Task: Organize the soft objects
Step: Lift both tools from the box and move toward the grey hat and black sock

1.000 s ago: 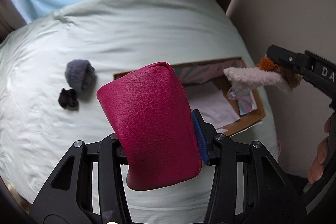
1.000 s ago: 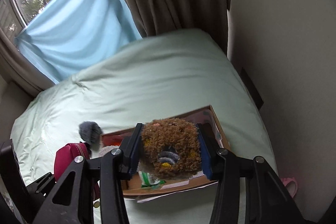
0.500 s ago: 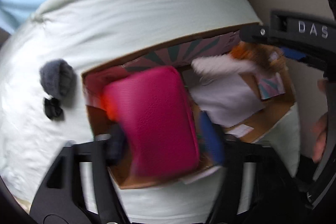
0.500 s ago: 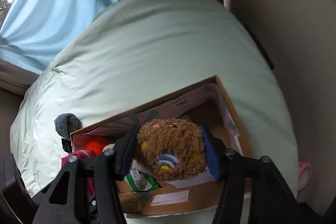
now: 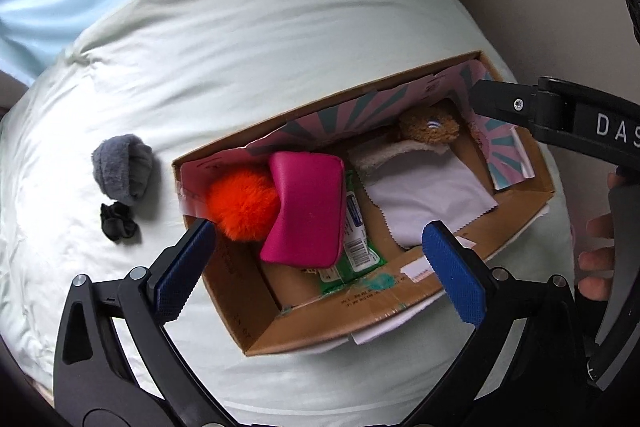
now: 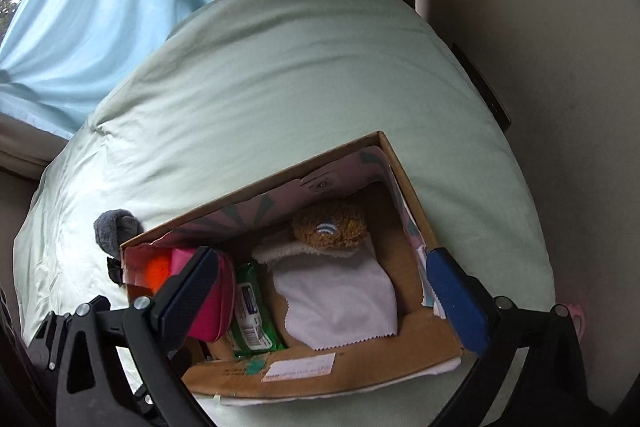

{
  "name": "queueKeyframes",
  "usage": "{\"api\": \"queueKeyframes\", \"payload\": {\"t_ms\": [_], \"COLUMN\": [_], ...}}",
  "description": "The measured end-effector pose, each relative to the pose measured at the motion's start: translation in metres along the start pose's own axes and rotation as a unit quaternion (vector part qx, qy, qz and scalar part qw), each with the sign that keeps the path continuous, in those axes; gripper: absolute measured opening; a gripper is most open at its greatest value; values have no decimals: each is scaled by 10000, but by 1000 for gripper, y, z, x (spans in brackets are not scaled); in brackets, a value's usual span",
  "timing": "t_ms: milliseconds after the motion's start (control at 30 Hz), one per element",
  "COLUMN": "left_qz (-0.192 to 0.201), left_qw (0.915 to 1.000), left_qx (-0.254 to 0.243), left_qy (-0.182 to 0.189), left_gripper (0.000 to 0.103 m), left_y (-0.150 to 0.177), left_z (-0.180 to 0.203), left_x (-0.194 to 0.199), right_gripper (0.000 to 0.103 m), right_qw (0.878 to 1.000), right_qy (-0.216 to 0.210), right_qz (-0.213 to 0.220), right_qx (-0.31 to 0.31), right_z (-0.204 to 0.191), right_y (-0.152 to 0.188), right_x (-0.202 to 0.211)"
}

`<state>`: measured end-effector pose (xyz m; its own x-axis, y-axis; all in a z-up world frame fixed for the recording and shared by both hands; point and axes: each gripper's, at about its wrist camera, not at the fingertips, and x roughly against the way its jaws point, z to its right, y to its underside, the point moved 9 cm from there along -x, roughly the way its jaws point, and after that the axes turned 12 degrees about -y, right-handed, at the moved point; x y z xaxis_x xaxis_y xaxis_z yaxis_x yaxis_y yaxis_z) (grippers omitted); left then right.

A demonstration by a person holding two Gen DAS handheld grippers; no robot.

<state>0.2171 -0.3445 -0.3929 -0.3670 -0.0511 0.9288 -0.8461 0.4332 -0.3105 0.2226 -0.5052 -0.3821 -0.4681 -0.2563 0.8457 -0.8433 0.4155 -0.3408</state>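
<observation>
Inside the cardboard box (image 5: 400, 299) on the bed (image 5: 280, 47) lie the pink pouch (image 5: 308, 207), orange pompom (image 5: 242, 207) and brown plush (image 6: 330, 225). Both claws — left claw (image 5: 320, 251), right claw (image 6: 320, 291) — hang spread and empty above it. Outside lie the grey sock roll (image 5: 122, 167) and black scrunchie (image 5: 118, 227) — small and soft, either could slip a loose pinch.

A cardboard box (image 5: 332, 331) sits on the bed (image 5: 280, 27). Inside, a pouch (image 5: 308, 207) lies at the left end beside a pompom (image 5: 240, 205), a wipes packet (image 5: 356, 243) just right of it, then a cloth (image 5: 428, 199); a plush toy (image 5: 430, 127) lies at the far side. Left of the box, on the bed, lie a rolled sock (image 5: 122, 169) and a scrunchie (image 5: 118, 227).
</observation>
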Motion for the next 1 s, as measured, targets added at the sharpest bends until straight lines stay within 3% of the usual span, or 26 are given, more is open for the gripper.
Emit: {"api": "queueKeyframes", "payload": {"t_ms": [200,500,800,1000], "left_qz": [173,756,1229,1452], "left_qw": [9998,9960,9866,9782], "left_qx": [118,477,1047,1431], "left_qy": [-8,-45,-224,-381], "left_gripper": [102,102,102,102], "left_y": [3,9,39,73], "left_z": [-7,-44,-115,-178], "left_x": [34,118,195,227], "right_gripper": [103,103,103,103], "right_qw": [9995,9952,9832,9749], "right_qy": [-135,-236,-567,-734], "right_qz": [164,634,1114,1297], "right_qx": [237,709,1332,1652], "right_z": [-22,-74,-152,-205], "right_y": [2,12,29,52], "right_x": [32,106,178,201]}}
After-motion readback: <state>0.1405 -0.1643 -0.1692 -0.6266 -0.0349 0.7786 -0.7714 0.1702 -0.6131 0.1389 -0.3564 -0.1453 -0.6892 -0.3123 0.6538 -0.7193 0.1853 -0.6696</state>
